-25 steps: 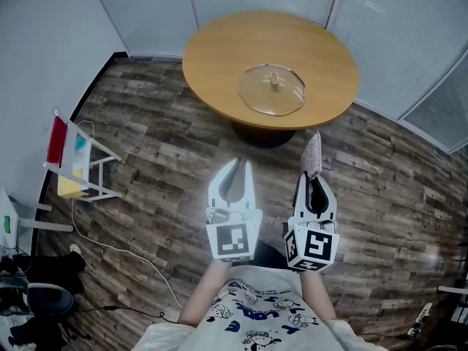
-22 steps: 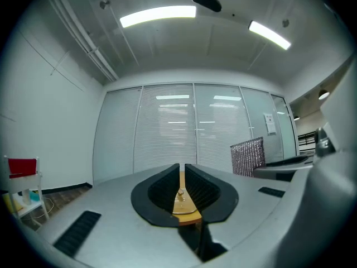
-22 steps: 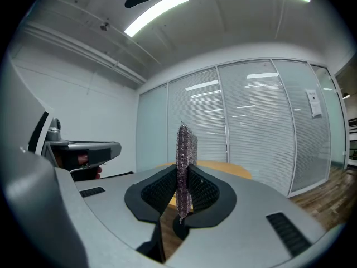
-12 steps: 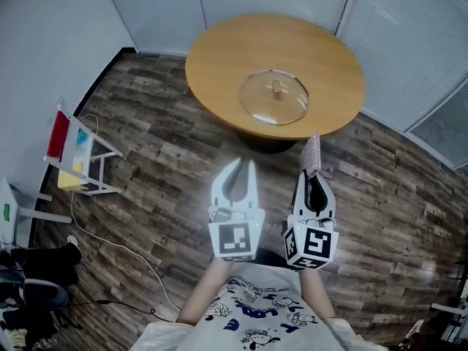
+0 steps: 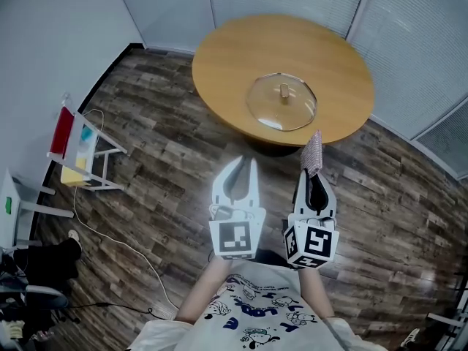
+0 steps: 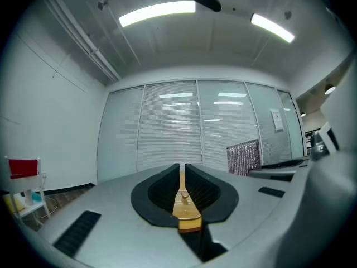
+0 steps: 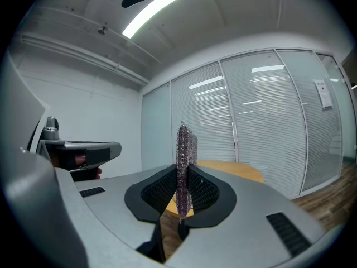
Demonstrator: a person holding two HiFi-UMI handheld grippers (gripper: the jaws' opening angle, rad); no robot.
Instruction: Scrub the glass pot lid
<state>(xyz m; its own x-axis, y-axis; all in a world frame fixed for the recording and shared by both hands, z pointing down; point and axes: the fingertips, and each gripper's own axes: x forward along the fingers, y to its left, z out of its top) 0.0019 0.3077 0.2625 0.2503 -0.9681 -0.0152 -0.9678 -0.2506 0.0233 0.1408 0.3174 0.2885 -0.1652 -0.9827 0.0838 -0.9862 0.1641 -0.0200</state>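
Note:
The glass pot lid [image 5: 282,102] with its pale knob lies flat on the round wooden table [image 5: 219,57], far ahead of both grippers. My left gripper [image 5: 244,164] hangs over the floor short of the table, shut with nothing in it; through its thin slit [image 6: 183,167] I see a strip of table and the knob [image 6: 183,194]. My right gripper [image 5: 313,168] is beside it, shut on a silvery mesh scrub pad [image 5: 313,151] that stands upright above the jaws [image 7: 186,156]. The same scrub pad [image 6: 244,156] shows in the left gripper view.
Dark wood-plank floor [image 5: 168,145] lies between me and the table. A small white rack [image 5: 77,156] with red and yellow items stands at the left, with a white cable [image 5: 117,243] trailing from it. Glass walls with blinds [image 5: 409,35] run behind the table.
The table and lid have slid a little right and lower in the head view. Both grippers keep the same pose, and the pad stays in the right one.

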